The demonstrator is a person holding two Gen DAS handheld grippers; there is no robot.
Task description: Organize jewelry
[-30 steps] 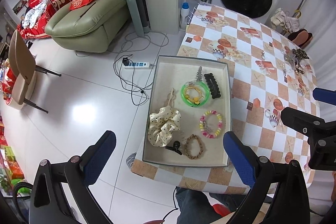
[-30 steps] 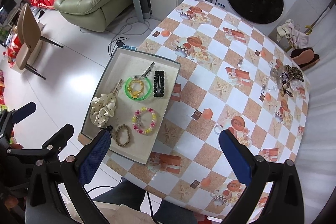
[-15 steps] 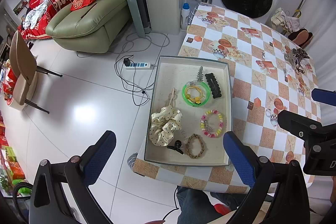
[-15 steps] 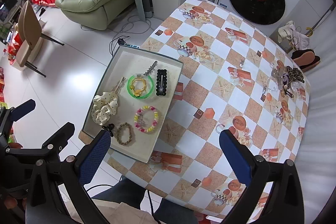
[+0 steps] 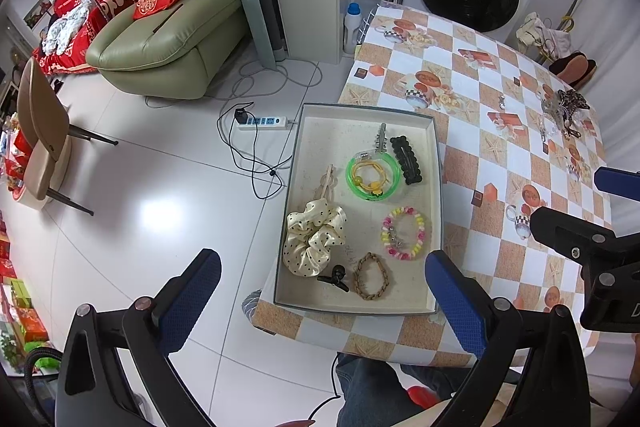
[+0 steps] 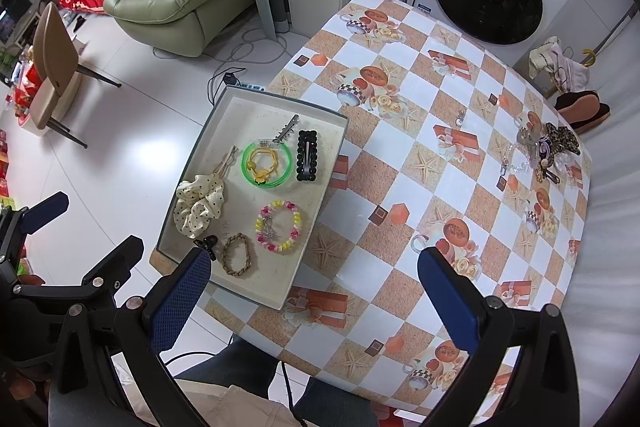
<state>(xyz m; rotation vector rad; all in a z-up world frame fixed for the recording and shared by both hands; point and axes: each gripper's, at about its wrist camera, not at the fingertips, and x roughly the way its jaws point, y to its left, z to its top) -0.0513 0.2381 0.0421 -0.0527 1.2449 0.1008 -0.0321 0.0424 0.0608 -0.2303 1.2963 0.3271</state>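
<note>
Below, both tools hang above the tabletop, each spread wide and holding nothing: the left tool over the near end of the tray, the right tool over bare checked cloth. Inside the tray lie a spotted scrunchie, green bangle, beaded bracelet, braided bracelet and black hair clip. More jewelry sits at the right of the right-hand view.

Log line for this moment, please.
left tongs: open, empty | right tongs: open, empty | tray: holds sorted pieces | loose pile: table far edge
</note>
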